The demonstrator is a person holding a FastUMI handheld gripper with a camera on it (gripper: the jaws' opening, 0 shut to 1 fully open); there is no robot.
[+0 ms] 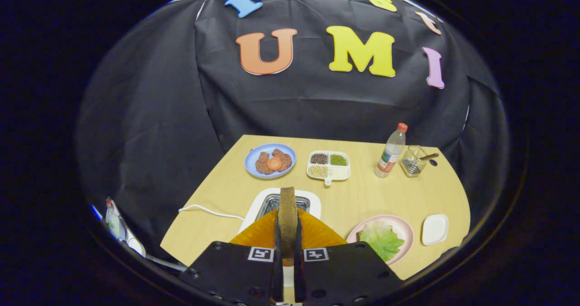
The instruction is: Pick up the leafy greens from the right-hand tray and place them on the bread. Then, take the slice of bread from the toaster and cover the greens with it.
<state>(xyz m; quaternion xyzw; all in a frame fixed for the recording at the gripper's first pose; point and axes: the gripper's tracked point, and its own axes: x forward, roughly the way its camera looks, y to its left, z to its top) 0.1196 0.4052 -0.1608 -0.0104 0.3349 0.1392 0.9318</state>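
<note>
Already the gripper is clamped edge-on around the bread slice above the toaster, while the greens lie on the pink plate ahead-right, so the slice might cover nothing, or slip loose.

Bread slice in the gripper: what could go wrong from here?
1. The gripper pinches the bread slice on edge, above the toaster; it may slip or crumble.
2. A lettuce leaf sits on the pink plate, so covering may come out of order.
</note>
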